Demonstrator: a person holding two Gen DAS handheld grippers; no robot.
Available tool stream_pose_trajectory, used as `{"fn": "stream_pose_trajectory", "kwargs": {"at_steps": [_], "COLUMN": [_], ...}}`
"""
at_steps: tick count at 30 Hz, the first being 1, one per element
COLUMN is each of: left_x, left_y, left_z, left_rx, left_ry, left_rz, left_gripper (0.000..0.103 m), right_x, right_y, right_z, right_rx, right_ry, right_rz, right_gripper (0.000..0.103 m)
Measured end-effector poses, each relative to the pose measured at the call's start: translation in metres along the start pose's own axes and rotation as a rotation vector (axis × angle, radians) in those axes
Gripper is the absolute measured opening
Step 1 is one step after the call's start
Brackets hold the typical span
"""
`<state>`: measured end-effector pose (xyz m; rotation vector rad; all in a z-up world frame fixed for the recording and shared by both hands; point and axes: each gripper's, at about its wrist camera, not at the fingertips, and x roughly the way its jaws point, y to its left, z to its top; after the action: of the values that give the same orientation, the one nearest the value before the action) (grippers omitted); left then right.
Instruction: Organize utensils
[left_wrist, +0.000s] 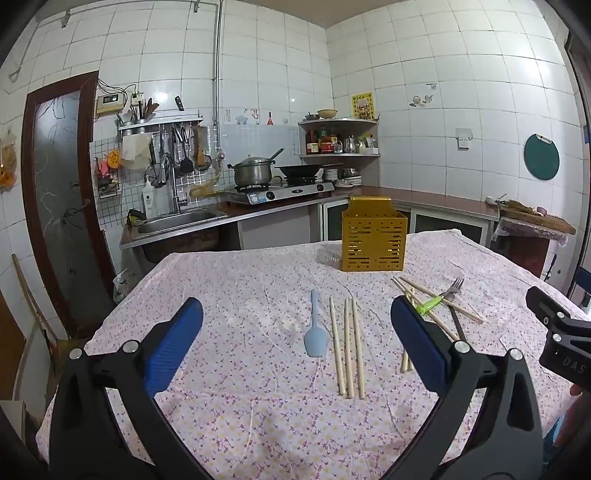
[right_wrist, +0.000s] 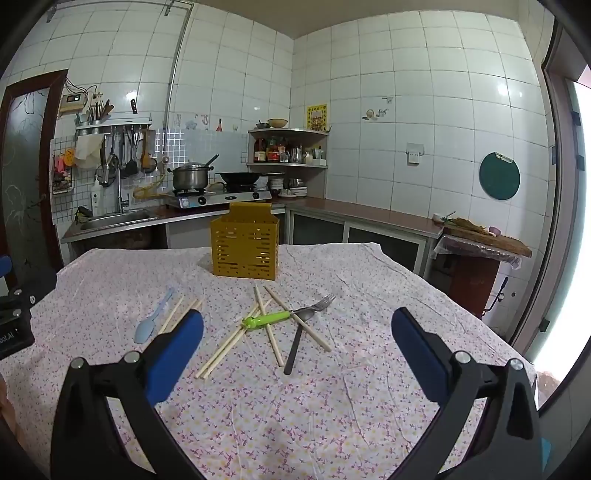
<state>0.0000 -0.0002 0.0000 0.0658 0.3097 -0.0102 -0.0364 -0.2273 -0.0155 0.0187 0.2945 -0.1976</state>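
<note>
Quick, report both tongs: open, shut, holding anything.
Left tongs: open, holding nothing.
Right tongs: open, holding nothing.

A yellow perforated metal utensil holder (left_wrist: 373, 240) is seen standing upright at the far side of the table. Nearer, a pale blue plastic spoon (left_wrist: 315, 334) lies flat, bowl toward the camera, just beside three light wooden chopsticks (left_wrist: 348, 347) laid roughly parallel. Well apart to the right, more wooden chopsticks (right_wrist: 236, 338) are found crossed in a loose pile, with a green-handled utensil (right_wrist: 267, 318) and a dark-handled metal fork (right_wrist: 304, 328) lying across them.
</note>
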Motion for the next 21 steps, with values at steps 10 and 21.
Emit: {"fn": "stream_pose_trajectory", "kwargs": {"at_steps": [10, 21], "left_x": [-0.0002, 0.0002], "left_y": [0.0011, 0.0011], "left_z": [-0.0006, 0.0001], "left_rx": [0.0, -0.001], "left_ry": [0.001, -0.001], "left_rz": [-0.001, 0.002], "left_gripper": [0.098, 0.098], "right_x": [0.0002, 0.0011], "right_y": [0.0011, 0.0002], "right_z": [-0.001, -0.0017], "right_rx": [-0.002, -0.001], "right_ry": [0.0, 0.003], "right_rz": [0.002, 0.003], "right_gripper": [0.099, 0.099]}}
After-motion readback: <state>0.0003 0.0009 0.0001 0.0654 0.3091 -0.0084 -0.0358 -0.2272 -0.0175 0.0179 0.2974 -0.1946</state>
